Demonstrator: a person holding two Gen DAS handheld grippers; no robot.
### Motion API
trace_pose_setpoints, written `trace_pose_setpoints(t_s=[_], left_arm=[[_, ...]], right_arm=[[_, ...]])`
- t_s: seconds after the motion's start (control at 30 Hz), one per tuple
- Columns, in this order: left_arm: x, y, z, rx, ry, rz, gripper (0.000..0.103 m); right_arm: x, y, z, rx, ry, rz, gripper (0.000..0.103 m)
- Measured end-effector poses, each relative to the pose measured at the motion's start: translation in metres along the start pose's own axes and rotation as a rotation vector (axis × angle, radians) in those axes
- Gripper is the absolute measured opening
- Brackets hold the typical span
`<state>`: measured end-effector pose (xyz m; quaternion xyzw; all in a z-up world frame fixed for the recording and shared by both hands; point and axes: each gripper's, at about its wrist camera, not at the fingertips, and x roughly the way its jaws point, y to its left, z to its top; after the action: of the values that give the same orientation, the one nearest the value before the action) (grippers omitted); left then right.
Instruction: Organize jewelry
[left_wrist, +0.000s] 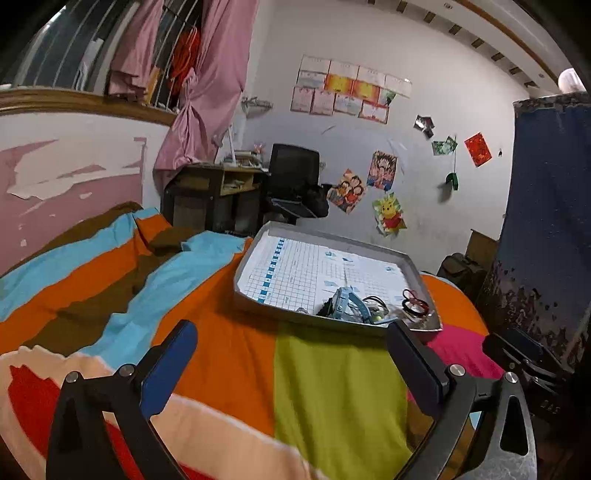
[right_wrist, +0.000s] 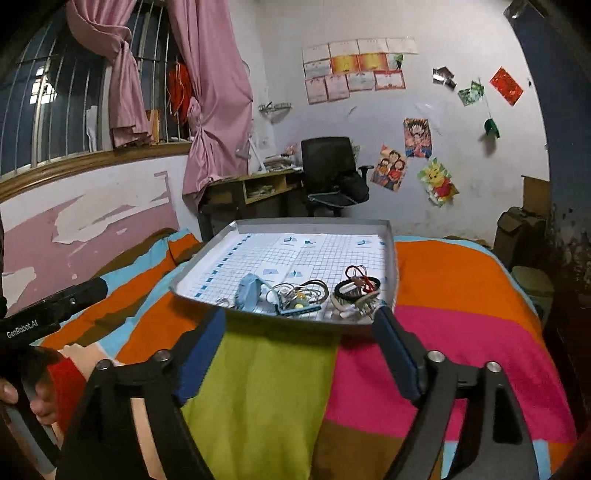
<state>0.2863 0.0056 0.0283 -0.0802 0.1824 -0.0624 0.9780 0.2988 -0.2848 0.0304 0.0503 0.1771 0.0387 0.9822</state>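
A grey tray (right_wrist: 207, 254) lined with grid paper lies on the striped bedspread; it also shows in the left wrist view (left_wrist: 255, 251). At its near edge lie a light blue watch (right_wrist: 249, 290), tangled wire bracelets (right_wrist: 314, 288), a black ring-shaped band (right_wrist: 349, 290) and red loops (right_wrist: 356, 271). In the left wrist view the watch (left_wrist: 345, 301) and the red and black loops (left_wrist: 415, 301) sit at the tray's near right corner. My left gripper (left_wrist: 291, 330) is open and empty, short of the tray. My right gripper (right_wrist: 301, 319) is open and empty, just before the tray's near edge.
The bedspread (right_wrist: 443, 332) has orange, green, pink and blue stripes. A desk (right_wrist: 258, 188) and a black office chair (right_wrist: 328, 170) stand behind the bed. A dark blue cabinet (left_wrist: 546, 221) stands at the right. The left gripper's body (right_wrist: 44, 314) shows at the left of the right wrist view.
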Motion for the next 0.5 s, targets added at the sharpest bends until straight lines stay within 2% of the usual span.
trace_pose_setpoints(t_s=[0.07,0.17,0.3,0.5], left_arm=[[-0.017,0.001,-0.004,0.016,-0.017,0.001,0.103],[-0.034,0.001,-0.01,0.031,-0.032,-0.004,0.103],[-0.046,0.002,-0.015,0.034,-0.034,-0.012,0.103],[-0.05,0.001,-0.02,0.039,-0.039,-0.007,0.103]], right_arm=[[-0.019,0.003,-0.002,0.002,-0.008,0.0,0.092],[-0.046,0.009,-0.008,-0.01,-0.019,-0.015,0.094],[-0.074,0.012,-0.017,-0.006,-0.031,-0.031,0.096],[-0.093,0.015,-0.02,-0.013,-0.053,-0.027,0.096]])
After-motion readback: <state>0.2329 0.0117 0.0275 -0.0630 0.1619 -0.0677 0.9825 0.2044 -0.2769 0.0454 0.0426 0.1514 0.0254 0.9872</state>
